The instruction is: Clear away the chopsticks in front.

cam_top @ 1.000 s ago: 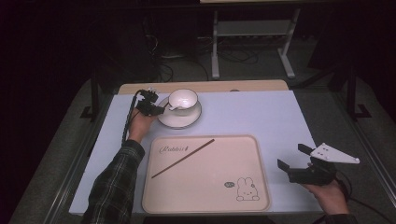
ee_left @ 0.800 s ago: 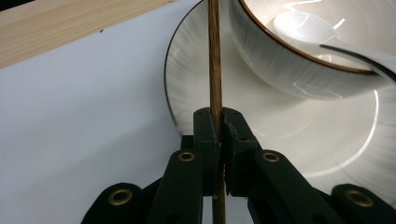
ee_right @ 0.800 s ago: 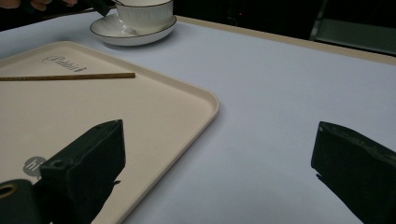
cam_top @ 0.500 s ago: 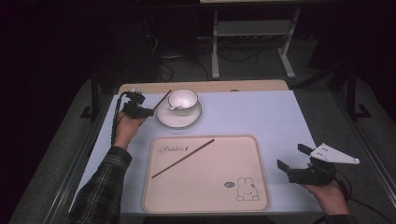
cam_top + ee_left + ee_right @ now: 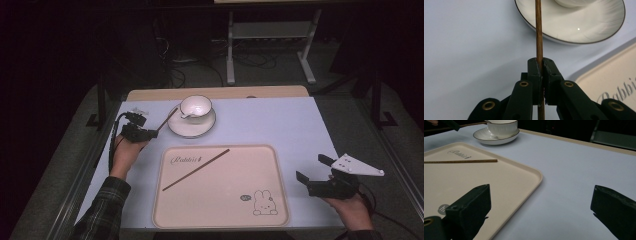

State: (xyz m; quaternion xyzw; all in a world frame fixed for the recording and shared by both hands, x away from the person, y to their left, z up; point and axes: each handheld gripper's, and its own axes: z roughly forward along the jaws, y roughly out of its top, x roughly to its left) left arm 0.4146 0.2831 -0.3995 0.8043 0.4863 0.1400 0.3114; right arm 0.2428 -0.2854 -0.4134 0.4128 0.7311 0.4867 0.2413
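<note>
My left gripper [image 5: 151,133] is shut on a brown chopstick [image 5: 166,120] at the table's left, and the stick's far end reaches the rim of a white saucer [image 5: 191,128]. In the left gripper view the chopstick [image 5: 538,30] runs up from between the closed jaws of the left gripper [image 5: 541,62] over the saucer [image 5: 584,30]. A white cup [image 5: 195,106] stands on the saucer. A second chopstick [image 5: 196,169] lies slantwise on the cream tray [image 5: 220,210]. My right gripper [image 5: 312,168] rests open to the right of the tray, holding nothing.
The tray [image 5: 511,177] carries a rabbit drawing [image 5: 265,202] at its near right corner. A pale blue mat [image 5: 280,125] covers the table, with a wooden strip [image 5: 220,93] along the far edge. A metal stand [image 5: 270,35] is on the floor beyond.
My left gripper has drawn back to the left and toward the person with the chopstick, away from the cup and saucer. The right gripper has stayed put.
</note>
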